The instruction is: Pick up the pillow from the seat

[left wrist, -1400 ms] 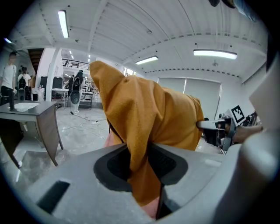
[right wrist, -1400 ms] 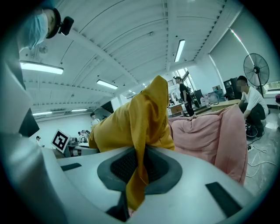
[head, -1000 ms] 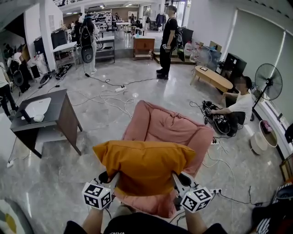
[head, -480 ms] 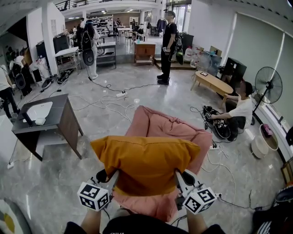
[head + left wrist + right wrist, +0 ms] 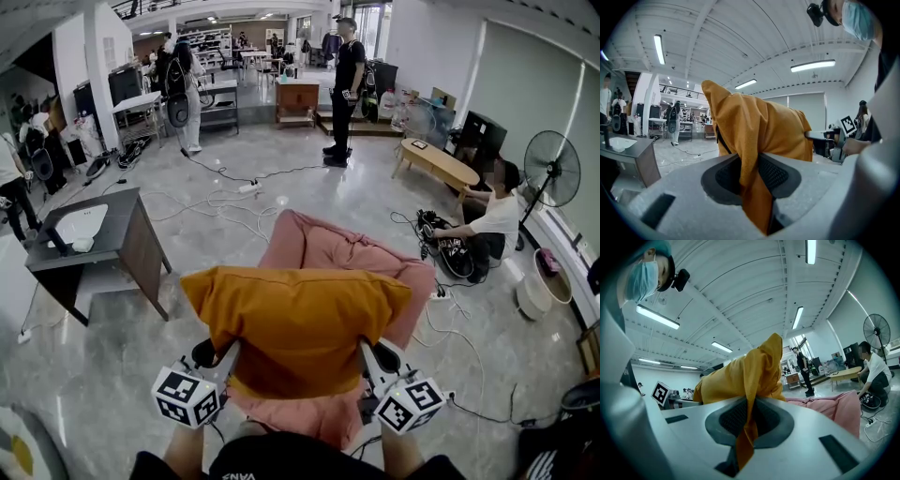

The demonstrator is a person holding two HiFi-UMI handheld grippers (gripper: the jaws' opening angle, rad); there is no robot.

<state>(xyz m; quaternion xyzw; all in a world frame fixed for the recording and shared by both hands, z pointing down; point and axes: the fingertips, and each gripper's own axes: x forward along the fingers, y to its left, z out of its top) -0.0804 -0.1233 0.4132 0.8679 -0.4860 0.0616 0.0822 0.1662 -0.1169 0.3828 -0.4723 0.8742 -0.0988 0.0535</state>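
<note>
"Tongs first, from the head view: what are yours doing?"

"Both are pinching the orange pillow (image 5: pixel 298 323). My left tongs (image 5: pixel 228 354) have its lower left edge and my right tongs (image 5: pixel 367 356) its lower right edge, at about the same height. The pillow stands on edge between them, in front of the pink lounge chair (image 5: pixel 337 248). Its long axis runs straight across from one hand to the other. Its bottom edge overlaps the seat front from up here, so this view alone doesn't tell me that it hangs clear."

"And the left gripper view?"

"Orange cloth runs down between the dark pads (image 5: pixel 776 174) of my left tongs (image 5: pixel 749 165), which are pressed onto a thick fold of it. The pillow's bulk (image 5: pixel 759 126) rises ahead and spreads off to the right, toward my other hand."

"Right gripper view?"

"It's the mirror of that. My right tongs (image 5: pixel 749 416) are nearly together on a thinner fold of the cover, and the pillow (image 5: pixel 736 376) spreads away to the left. The pink lounge chair (image 5: pixel 834 408) shows low on the right, below the pillow's body, so I judge it lifted off the seat."

"What does the next move turn on?"

"Neither hand is nearer, and the load is shared along that left-to-right axis. I'd say both hands must travel together and level, or a pinched fold could slip out."
</note>
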